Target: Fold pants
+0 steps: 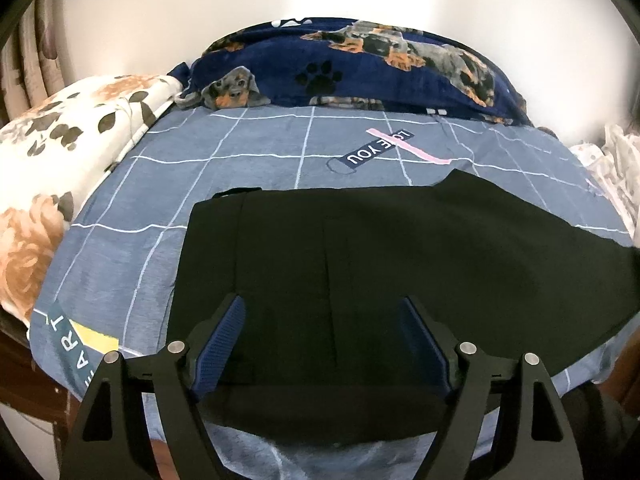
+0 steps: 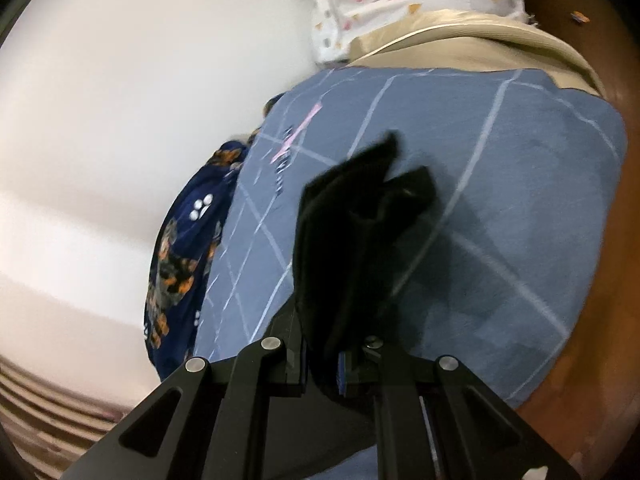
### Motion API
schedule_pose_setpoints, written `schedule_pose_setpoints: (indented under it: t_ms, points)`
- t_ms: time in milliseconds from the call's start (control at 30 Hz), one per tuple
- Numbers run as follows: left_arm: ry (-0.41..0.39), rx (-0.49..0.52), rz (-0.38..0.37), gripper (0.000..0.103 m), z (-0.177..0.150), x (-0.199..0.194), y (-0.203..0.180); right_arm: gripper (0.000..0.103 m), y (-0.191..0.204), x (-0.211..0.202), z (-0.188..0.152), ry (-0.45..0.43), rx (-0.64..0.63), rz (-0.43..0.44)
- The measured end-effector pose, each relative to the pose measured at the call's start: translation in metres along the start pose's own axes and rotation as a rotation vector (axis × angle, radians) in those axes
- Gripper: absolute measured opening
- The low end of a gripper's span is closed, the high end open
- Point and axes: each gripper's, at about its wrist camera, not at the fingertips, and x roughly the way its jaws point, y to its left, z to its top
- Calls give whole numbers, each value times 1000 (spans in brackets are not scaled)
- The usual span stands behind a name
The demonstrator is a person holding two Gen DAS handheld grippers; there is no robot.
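Black pants [image 1: 360,256] lie flat on a blue checked bedsheet [image 1: 248,148], waist end at the left, the legs running off to the right. My left gripper [image 1: 322,320] is open, its blue-padded fingers spread just above the pants' near edge. My right gripper [image 2: 322,356] is shut on a bunched end of the black pants [image 2: 352,232], which is lifted above the sheet [image 2: 500,208] and hangs in folds. That view is blurred.
A navy dog-print blanket [image 1: 360,64] lies along the bed's far side by a white wall. A floral pillow [image 1: 60,160] sits at the left. White and beige bedding [image 2: 420,12] lies at the bed's other end, beside a brown wooden frame [image 2: 608,300].
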Motion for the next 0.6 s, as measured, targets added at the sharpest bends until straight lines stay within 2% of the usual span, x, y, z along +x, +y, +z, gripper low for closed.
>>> schedule_pose_setpoints:
  t_ms: [367, 600]
  points:
    - [24, 28, 48, 82, -1, 4, -4, 11, 50, 42, -42, 141, -86, 72]
    - [29, 35, 57, 87, -2, 4, -5, 11, 68, 70, -75, 232, -148, 55]
